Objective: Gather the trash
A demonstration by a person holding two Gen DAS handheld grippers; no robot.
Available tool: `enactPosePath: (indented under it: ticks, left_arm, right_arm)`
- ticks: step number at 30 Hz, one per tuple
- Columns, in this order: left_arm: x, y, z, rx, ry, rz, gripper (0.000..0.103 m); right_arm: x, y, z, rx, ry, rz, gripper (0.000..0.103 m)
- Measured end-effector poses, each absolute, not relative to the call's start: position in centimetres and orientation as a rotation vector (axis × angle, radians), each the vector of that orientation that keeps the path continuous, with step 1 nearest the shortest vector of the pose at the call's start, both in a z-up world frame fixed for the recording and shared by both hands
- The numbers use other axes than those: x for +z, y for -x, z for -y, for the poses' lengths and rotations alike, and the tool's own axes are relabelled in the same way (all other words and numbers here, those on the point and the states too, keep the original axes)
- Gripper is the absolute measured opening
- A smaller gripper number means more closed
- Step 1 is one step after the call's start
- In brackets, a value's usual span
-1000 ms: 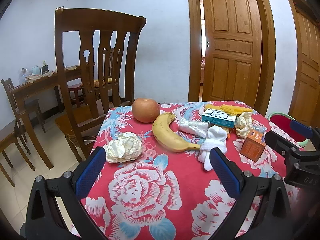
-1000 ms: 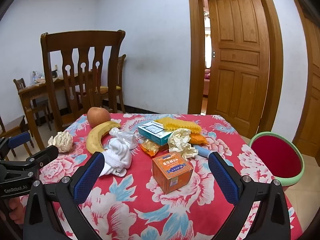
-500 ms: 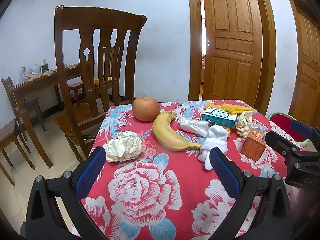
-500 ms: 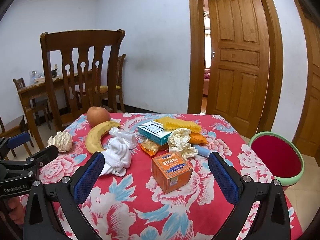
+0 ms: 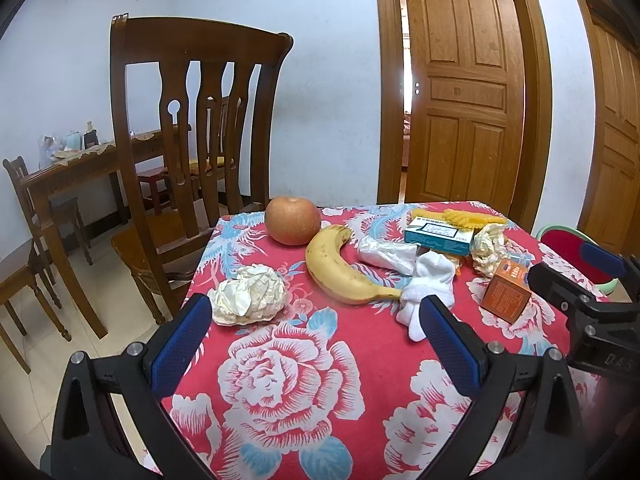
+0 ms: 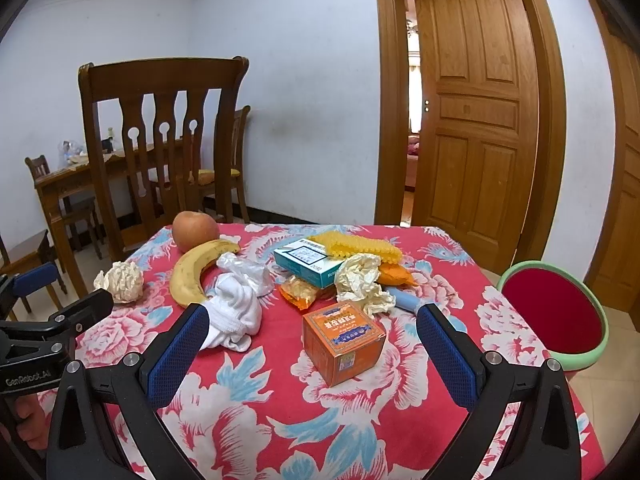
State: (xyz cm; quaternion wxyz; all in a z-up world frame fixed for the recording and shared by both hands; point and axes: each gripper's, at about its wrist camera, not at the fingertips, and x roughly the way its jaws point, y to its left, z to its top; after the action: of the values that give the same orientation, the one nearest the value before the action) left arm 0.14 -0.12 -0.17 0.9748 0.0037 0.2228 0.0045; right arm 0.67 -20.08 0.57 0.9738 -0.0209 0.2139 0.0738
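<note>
Trash lies on a red floral tablecloth point(image 5: 296, 376). A crumpled cream paper ball point(image 5: 249, 294) sits just ahead of my left gripper point(image 5: 316, 344), which is open and empty above the near table edge. An orange box point(image 6: 343, 342) sits between the open, empty fingers of my right gripper point(image 6: 312, 354). Behind it are crumpled cream paper point(image 6: 362, 282), an orange snack wrapper point(image 6: 298, 296), a teal box point(image 6: 310, 266), a yellow packet point(image 6: 356, 246), a blue tube point(image 6: 406, 300), a clear plastic bag point(image 6: 244, 270) and a white sock point(image 6: 236, 316).
A banana point(image 5: 340, 270) and an apple point(image 5: 293, 220) lie at the table's left back. A green-rimmed red bin point(image 6: 554, 318) stands beside the table on the right. A wooden chair point(image 5: 192, 128) stands at the far left edge. Wooden doors point(image 5: 464, 92) are behind.
</note>
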Motion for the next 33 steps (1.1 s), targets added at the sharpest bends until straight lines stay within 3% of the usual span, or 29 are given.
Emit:
enactPosePath:
  ticks: [33]
  left_arm:
    - [0.2,0.29,0.43,0.006,-0.008,-0.44,0.102]
  right_arm:
    - [0.76,-0.82,19.85,0.147,0.058,-0.432,0.103]
